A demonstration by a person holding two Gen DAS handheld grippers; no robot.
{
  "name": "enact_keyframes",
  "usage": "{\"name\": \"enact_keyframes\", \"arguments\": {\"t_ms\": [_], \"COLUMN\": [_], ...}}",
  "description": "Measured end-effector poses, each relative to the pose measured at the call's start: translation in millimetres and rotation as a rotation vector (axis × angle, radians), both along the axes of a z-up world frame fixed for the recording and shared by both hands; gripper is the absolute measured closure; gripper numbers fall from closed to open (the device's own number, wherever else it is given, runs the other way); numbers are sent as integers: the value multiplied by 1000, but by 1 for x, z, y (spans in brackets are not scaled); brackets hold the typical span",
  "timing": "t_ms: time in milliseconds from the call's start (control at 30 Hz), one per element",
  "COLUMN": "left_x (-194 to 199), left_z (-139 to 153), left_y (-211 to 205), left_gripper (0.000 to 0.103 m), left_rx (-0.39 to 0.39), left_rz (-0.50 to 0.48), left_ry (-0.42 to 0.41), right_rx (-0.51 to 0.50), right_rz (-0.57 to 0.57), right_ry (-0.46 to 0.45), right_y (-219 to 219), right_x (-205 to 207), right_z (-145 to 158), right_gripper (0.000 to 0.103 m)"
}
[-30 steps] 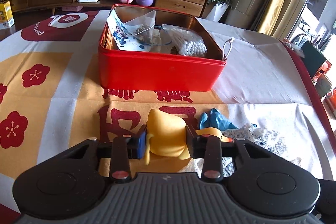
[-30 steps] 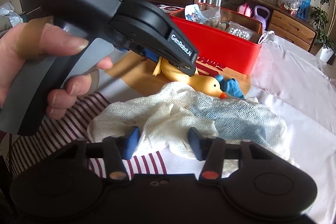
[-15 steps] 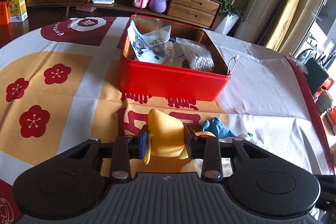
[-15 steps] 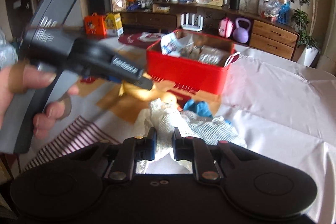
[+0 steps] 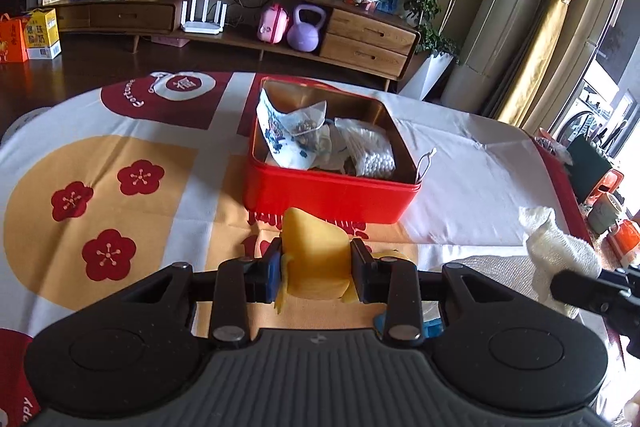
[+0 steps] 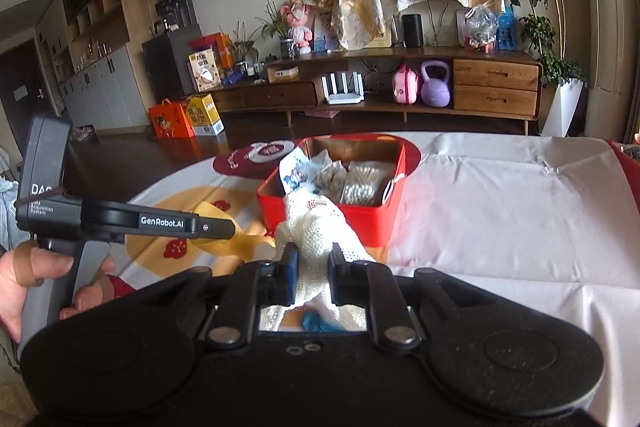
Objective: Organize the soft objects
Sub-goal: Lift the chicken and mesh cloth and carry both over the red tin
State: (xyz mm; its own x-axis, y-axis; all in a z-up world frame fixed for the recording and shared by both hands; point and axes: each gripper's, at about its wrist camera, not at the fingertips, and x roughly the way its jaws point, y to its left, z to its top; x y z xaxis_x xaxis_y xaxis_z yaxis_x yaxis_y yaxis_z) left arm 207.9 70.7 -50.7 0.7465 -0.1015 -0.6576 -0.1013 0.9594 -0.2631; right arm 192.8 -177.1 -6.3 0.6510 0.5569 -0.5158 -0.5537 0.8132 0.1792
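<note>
My left gripper [image 5: 316, 273] is shut on a yellow rubber duck [image 5: 316, 259] and holds it above the table, in front of the red tin box [image 5: 328, 193]. My right gripper [image 6: 313, 277] is shut on a white mesh cloth [image 6: 320, 231] and holds it lifted; the cloth also shows at the right of the left wrist view [image 5: 556, 247]. The red tin box [image 6: 360, 217] holds a printed bag [image 5: 288, 135] and a pack of cotton swabs [image 5: 370, 153]. A blue soft item [image 6: 318, 321] lies on the table under the right gripper.
The table carries a white, yellow and red cloth with plum flower prints [image 5: 104, 255]. A wooden sideboard [image 5: 240, 15] with a purple kettlebell [image 5: 303, 35] stands beyond. Cups [image 5: 606, 215] sit at the far right table edge. The left gripper body [image 6: 120, 223] is left of the right one.
Both grippers have risen with their loads. The right gripper shut on the white mesh cloth and lifted it off the table. The duck stays held in the left gripper.
</note>
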Motion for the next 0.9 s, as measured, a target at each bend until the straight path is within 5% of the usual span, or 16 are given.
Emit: {"name": "enact_keyframes", "arguments": {"t_ms": [500, 900], "left_x": [2, 31], "left_z": [55, 72], "left_y": [3, 4], "left_gripper": [69, 69], "left_rx": [29, 79], "left_rz": [-40, -74], "left_ry": [-86, -125], "right_rx": [55, 73], "right_rz": [5, 10], "right_ry": [-53, -97], "right_y": [2, 19], "right_x": [24, 72], "right_z": [53, 77], "right_gripper": [89, 89]}}
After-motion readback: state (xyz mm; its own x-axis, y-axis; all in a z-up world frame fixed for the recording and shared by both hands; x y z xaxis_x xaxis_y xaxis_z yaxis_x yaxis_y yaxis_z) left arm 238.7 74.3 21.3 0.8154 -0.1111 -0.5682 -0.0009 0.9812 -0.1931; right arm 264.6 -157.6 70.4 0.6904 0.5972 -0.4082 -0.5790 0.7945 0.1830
